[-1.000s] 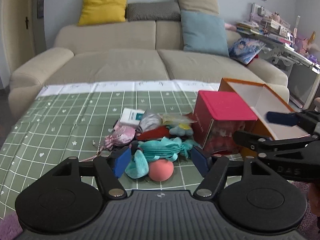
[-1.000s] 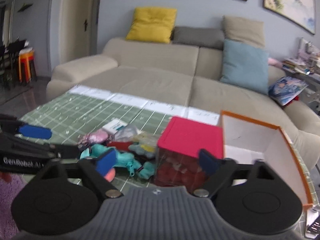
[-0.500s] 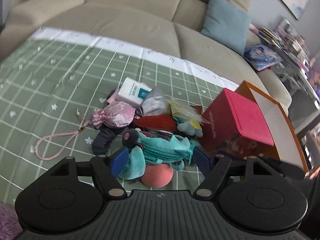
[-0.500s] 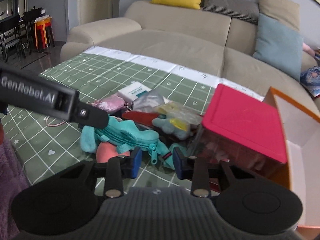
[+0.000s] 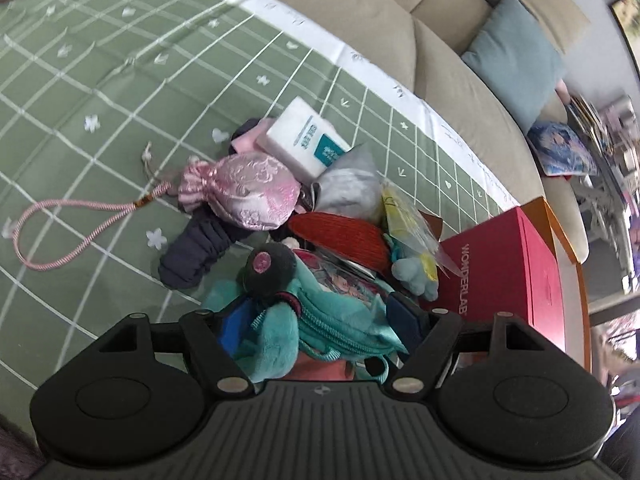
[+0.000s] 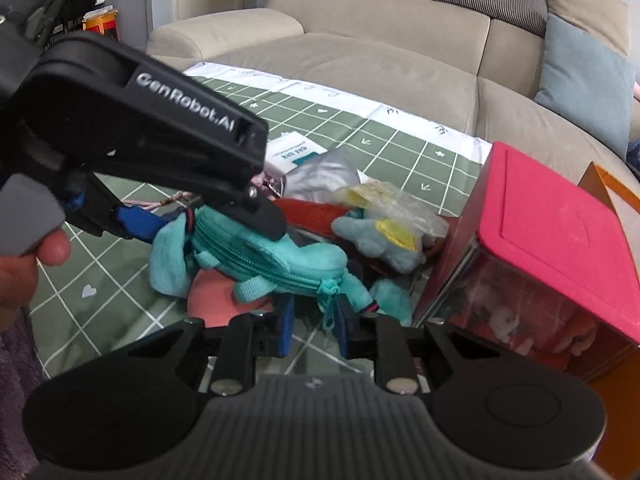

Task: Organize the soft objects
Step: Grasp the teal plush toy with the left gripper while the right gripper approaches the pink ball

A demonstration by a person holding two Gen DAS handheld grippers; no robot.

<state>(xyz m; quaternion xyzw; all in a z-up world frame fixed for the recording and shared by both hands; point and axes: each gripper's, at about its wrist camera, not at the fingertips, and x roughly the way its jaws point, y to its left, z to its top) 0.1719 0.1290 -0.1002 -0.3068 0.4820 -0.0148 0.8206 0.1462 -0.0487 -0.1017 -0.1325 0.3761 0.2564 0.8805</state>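
A heap of soft things lies on the green checked cloth point(image 5: 80, 80). At its near edge is a teal plush zip pouch point(image 5: 332, 312) point(image 6: 272, 256), lying over a coral ball point(image 6: 212, 296). My left gripper point(image 5: 316, 324) point(image 6: 212, 228) straddles the pouch from above; its jaws are closing, with the plush between the blue pads. My right gripper point(image 6: 315, 326) sits low at the pouch's near end. Its jaws are closing and stand narrow, with the teal zipper pull point(image 6: 327, 314) in the gap. Behind lie a pink satin bag point(image 5: 244, 192), a red knit piece point(image 5: 344, 236) and a small blue plush point(image 6: 380, 236).
A red-lidded clear box point(image 6: 552, 232) stands right of the heap, with an orange open box point(image 6: 608, 184) behind it. A white tissue pack point(image 5: 304, 144), a grey pouch point(image 5: 352, 184) and a dark scrunchie point(image 5: 192, 256) also lie in the heap. A beige sofa point(image 6: 360, 68) runs along the far side.
Both grippers came down toward the heap. The left one rolled and now straddles the teal pouch. The right one's jaws narrowed from wide apart to a small gap around the zipper pull.
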